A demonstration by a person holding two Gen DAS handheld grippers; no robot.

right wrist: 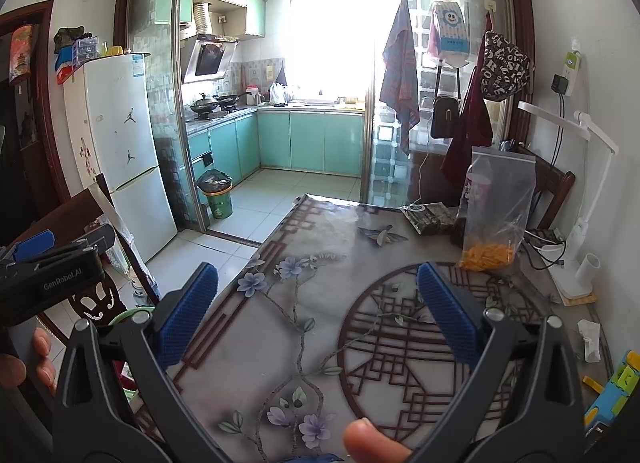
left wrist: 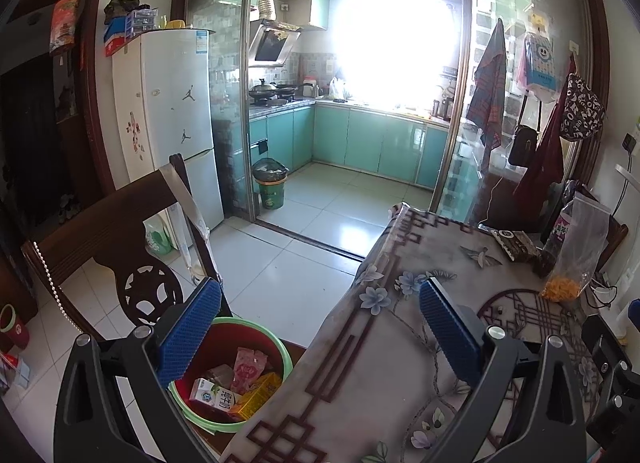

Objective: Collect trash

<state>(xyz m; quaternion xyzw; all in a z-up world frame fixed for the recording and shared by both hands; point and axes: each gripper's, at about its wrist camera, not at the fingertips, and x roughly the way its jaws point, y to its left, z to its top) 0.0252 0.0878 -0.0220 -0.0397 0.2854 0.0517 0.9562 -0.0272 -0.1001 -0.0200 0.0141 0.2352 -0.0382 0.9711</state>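
Observation:
In the left wrist view, a red bin with a green rim (left wrist: 276, 337) stands on the floor beside the table's left edge. It holds a white milk carton (left wrist: 214, 399), a pink wrapper (left wrist: 248, 371) and a yellow box (left wrist: 260, 393). My left gripper (left wrist: 320, 327) hangs open and empty above the gap between bin and table. My right gripper (right wrist: 316, 313) is open too, over the floral tablecloth (right wrist: 304, 255), with nothing between its blue pads (right wrist: 188, 315). A crumpled white tissue (right wrist: 590, 339) lies near the table's right edge.
A dark packet (right wrist: 430, 217) and a zip bag of orange snacks (right wrist: 496, 207) stand at the table's far side. A white desk lamp (right wrist: 580, 199) and a colourful toy (right wrist: 612, 391) sit on the right. A wooden chair (left wrist: 120, 223) stands behind the bin.

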